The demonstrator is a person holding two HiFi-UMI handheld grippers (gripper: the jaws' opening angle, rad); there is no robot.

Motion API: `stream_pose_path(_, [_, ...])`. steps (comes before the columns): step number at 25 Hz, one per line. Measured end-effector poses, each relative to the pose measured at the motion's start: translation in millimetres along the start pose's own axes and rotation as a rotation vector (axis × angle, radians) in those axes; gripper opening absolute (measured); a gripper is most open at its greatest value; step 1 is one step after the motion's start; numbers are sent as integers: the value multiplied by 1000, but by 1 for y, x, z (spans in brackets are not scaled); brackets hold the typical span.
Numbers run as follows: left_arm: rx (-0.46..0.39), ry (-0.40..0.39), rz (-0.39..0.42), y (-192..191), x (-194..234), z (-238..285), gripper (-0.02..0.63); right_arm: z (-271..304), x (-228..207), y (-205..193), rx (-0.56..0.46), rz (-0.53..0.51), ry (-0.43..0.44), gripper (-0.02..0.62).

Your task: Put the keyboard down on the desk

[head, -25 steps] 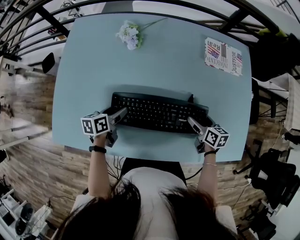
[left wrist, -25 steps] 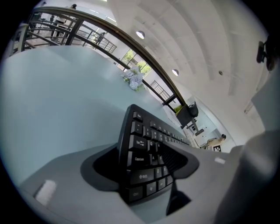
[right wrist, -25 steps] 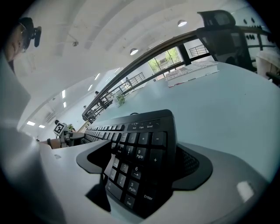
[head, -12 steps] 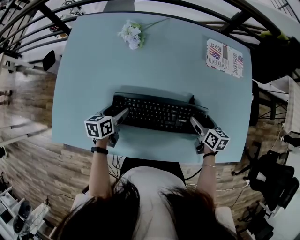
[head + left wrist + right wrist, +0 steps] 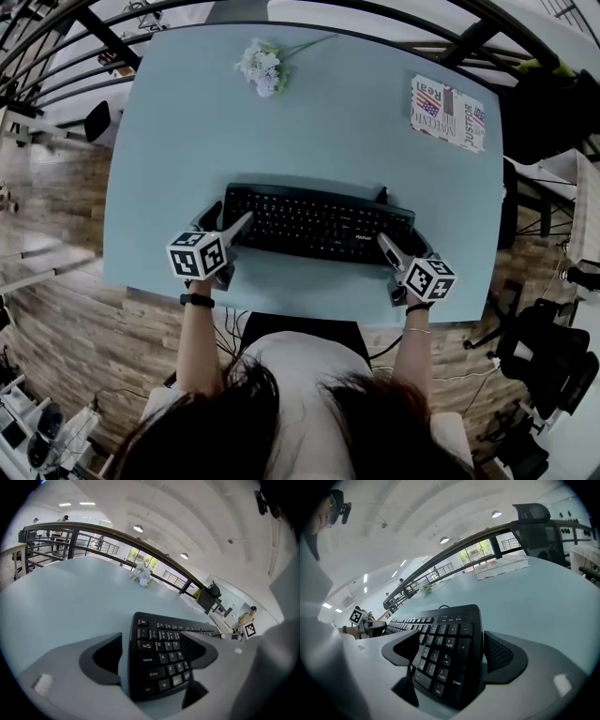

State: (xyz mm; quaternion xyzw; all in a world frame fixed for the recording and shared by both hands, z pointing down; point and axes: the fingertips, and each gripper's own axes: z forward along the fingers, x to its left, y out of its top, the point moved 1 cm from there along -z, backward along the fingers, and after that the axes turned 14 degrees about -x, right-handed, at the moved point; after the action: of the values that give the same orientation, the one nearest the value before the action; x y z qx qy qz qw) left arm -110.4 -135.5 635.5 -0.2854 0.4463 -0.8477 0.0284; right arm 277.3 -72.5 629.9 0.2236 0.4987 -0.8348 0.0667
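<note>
**Head view: keyboard down on the table, left gripper opened off it**

Head view shows the black keyboard [image 5: 319, 223] lying flat on the pale blue table [image 5: 187, 141], long side parallel to the near edge and close to it.

The left gripper [image 5: 230, 217] has just been opening. Its jaws stand wide, with the keyboard's left end between them but not pinched, and a strip of bare table shows beside one jaw. The right gripper [image 5: 401, 246] looks clamped on the right end by the number keys, one ribbed pad tight against the side edge.

The keyboard is probably a stiff, fairly light plastic board that would not sag. Because it is long, it would likely swing if held by one end only. The two short ends are the sensible places to hold it. The keys give under pressure and the smooth casing could slip. A cable [image 5: 382, 195] leaving the back edge may tug.

There is plenty of room. Bare table runs beyond the keyboard. The flowers [image 5: 260, 68] and a printed card [image 5: 447, 112] sit well apart at the far side. Both grippers can back out over the near edge with nothing in the way.
</note>
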Motion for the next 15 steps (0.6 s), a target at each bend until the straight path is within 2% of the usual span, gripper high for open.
stream_pose_path(15, [-66, 11, 61, 16, -9, -12, 413, -21, 9, 31, -90, -95, -11, 403])
